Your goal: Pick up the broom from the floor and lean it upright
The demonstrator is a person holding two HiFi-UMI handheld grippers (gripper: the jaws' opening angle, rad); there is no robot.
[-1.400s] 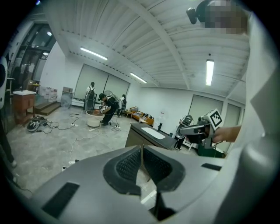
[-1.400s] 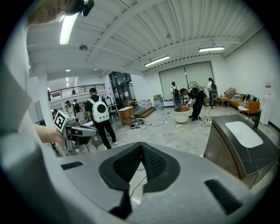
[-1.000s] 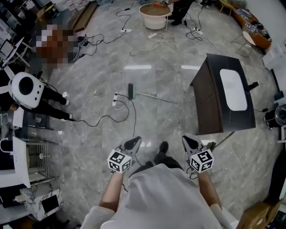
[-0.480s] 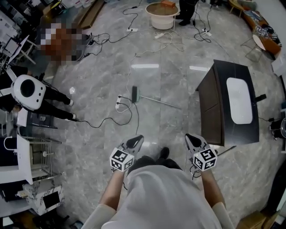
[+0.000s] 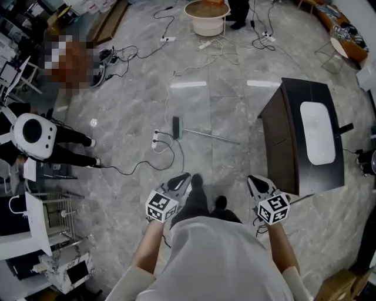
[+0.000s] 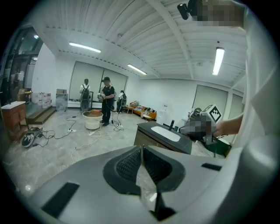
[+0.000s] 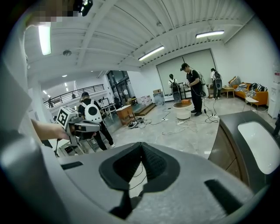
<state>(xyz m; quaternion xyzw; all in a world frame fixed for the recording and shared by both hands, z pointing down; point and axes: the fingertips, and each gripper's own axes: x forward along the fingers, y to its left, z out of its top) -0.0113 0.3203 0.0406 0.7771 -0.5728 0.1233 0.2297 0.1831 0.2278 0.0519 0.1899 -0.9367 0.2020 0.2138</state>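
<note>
The left gripper (image 5: 178, 182) and right gripper (image 5: 257, 184) are closed, empty; the broom (image 5: 202, 134) lies on the floor (image 5: 126, 117) ahead.

In the head view the broom (image 5: 202, 134) is too small to tell its bristles. The wearer's pale shirt (image 5: 220, 258) hides most of their legs above the dark shoes (image 5: 197, 181). The top edge cuts the white tub (image 5: 204, 26) at its far rim and a standing person (image 5: 238, 12) above the shins

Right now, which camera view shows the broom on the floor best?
The head view: the broom lies whole on the floor ahead, brush end left, handle running right. Neither gripper view shows it; the closed jaws fill the lower half of each.
</note>
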